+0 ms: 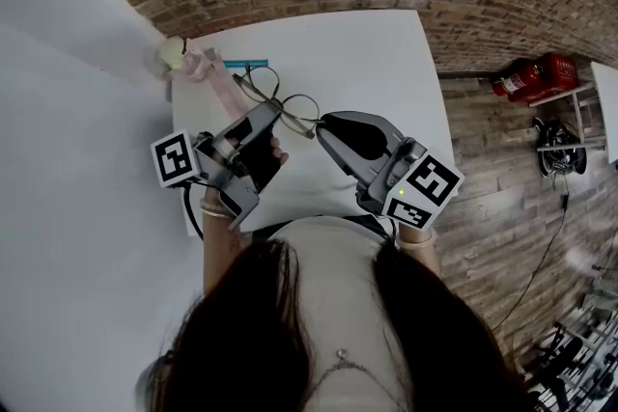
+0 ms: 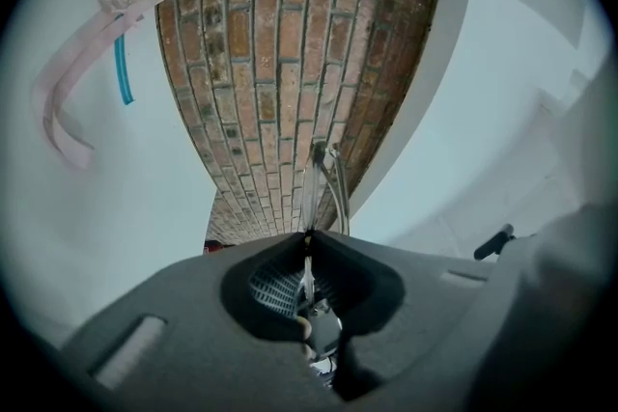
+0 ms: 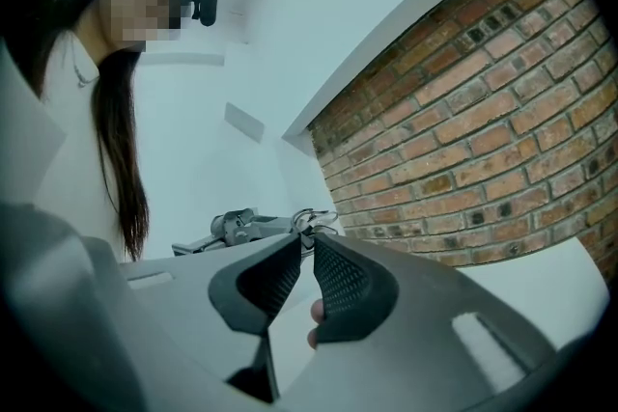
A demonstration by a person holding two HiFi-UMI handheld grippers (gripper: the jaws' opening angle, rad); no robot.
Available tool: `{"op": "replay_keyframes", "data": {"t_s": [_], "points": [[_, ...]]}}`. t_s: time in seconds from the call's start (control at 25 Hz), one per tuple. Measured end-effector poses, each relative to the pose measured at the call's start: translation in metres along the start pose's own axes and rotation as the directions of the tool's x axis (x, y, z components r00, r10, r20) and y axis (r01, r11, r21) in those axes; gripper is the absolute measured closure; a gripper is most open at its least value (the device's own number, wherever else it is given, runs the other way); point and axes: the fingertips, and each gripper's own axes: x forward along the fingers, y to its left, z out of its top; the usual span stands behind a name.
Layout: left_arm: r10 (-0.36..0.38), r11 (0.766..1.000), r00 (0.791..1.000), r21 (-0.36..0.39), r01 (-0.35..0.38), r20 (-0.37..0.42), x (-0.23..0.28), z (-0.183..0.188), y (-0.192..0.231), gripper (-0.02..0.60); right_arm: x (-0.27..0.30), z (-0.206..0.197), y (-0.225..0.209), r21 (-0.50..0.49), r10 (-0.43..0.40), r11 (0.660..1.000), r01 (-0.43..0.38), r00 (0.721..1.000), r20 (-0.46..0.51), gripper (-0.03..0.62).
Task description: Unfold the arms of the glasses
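Glasses (image 1: 297, 108) are held aloft between the two tools, with the white table (image 1: 386, 63) beneath. The left gripper (image 2: 309, 236) is clamped on the wire frame, evidently as an anchor. The right gripper (image 3: 309, 241) has its jaws all but closed and appears to pinch one arm at its tips, judged ready to swing it outward

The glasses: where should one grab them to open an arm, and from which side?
Probably pinch the thin wire arm close to its hinge, coming in from the right end of the glasses, where the right gripper is. The left gripper clamps the frame from the left, holding it off the table, so that end stands clear.
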Motion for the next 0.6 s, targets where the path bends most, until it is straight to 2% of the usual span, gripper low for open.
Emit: {"op": "replay_keyframes", "data": {"t_s": [0.6], "points": [[0.068, 0.996, 0.998, 0.051, -0.068, 0.006, 0.002, -0.002, 0.011, 0.561, -0.005, 0.006, 0.004, -0.037, -0.008, 0.999, 0.008, 1.0, 0.018, 0.557]]}}
